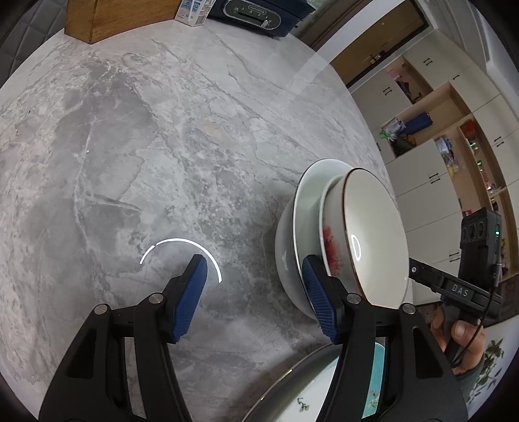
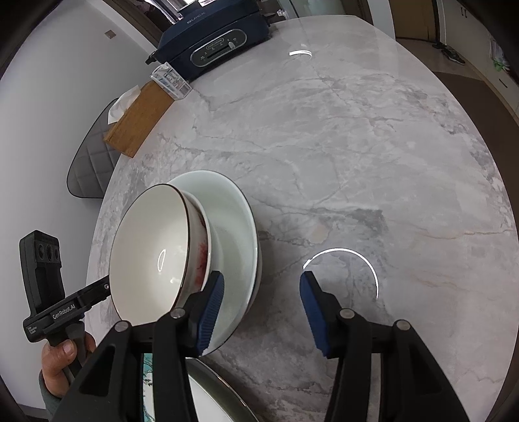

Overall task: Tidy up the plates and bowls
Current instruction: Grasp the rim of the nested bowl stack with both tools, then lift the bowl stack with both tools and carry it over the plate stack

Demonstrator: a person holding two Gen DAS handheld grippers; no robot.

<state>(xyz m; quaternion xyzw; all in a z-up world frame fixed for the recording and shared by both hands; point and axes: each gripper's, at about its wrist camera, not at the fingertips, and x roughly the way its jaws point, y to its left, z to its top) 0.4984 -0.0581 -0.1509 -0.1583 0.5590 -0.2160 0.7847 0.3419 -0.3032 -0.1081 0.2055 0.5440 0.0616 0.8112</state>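
A cream bowl with a dark rim and red pattern (image 1: 373, 237) (image 2: 152, 253) sits nested in a pale white bowl (image 1: 308, 207) (image 2: 230, 227) on the grey marble table (image 1: 162, 146) (image 2: 356, 162). My left gripper (image 1: 256, 292) is open, its right finger beside the stack's near side. My right gripper (image 2: 259, 305) is open, its left finger against the stack's near side. Each gripper shows in the other's view, at the far side of the stack (image 1: 454, 289) (image 2: 65, 311). A plate with a floral pattern (image 1: 311, 396) (image 2: 201, 396) lies at the near edge.
A wooden tissue box (image 1: 110, 16) (image 2: 139, 120), a small carton (image 1: 194, 13) (image 2: 170, 79) and a dark blue appliance (image 1: 259, 13) (image 2: 214, 42) stand at the table's far side. A grey chair (image 2: 90, 162) is beyond the table. Cabinets (image 1: 438, 146) line the wall.
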